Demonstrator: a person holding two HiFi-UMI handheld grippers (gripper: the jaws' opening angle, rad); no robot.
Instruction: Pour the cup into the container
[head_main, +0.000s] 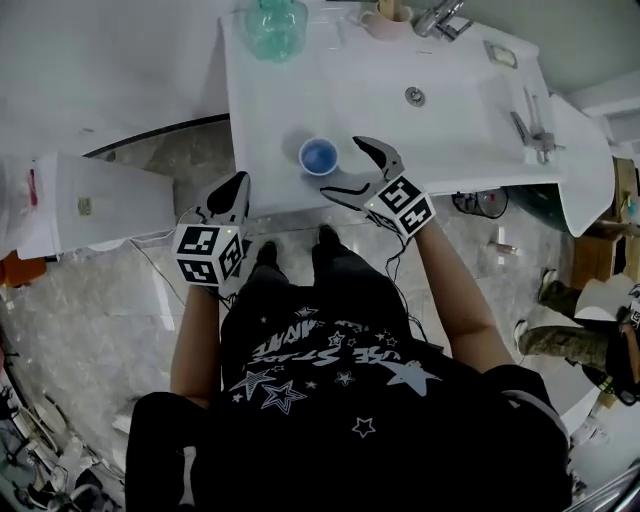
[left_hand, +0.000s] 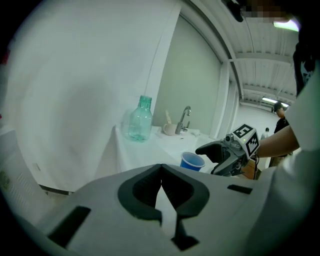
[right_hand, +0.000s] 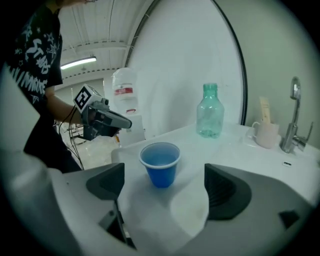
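A blue plastic cup (head_main: 319, 156) stands upright near the front edge of the white sink counter (head_main: 450, 120). My right gripper (head_main: 340, 166) is open, with a finger on either side of the cup and not touching it. In the right gripper view the cup (right_hand: 160, 164) stands just ahead of the gap in that gripper (right_hand: 165, 187); I cannot tell what it holds. A clear green bottle (head_main: 275, 25) stands at the counter's back left corner. My left gripper (head_main: 238, 185) is shut and empty, off the counter's front left corner, and it (left_hand: 161, 175) points at the cup (left_hand: 192, 161).
A faucet (head_main: 440, 20) and a pale mug (head_main: 388, 18) stand at the back by the basin with its drain (head_main: 415, 96). A white cabinet (head_main: 90, 200) is to the left. Cables trail over the marble floor (head_main: 100, 330).
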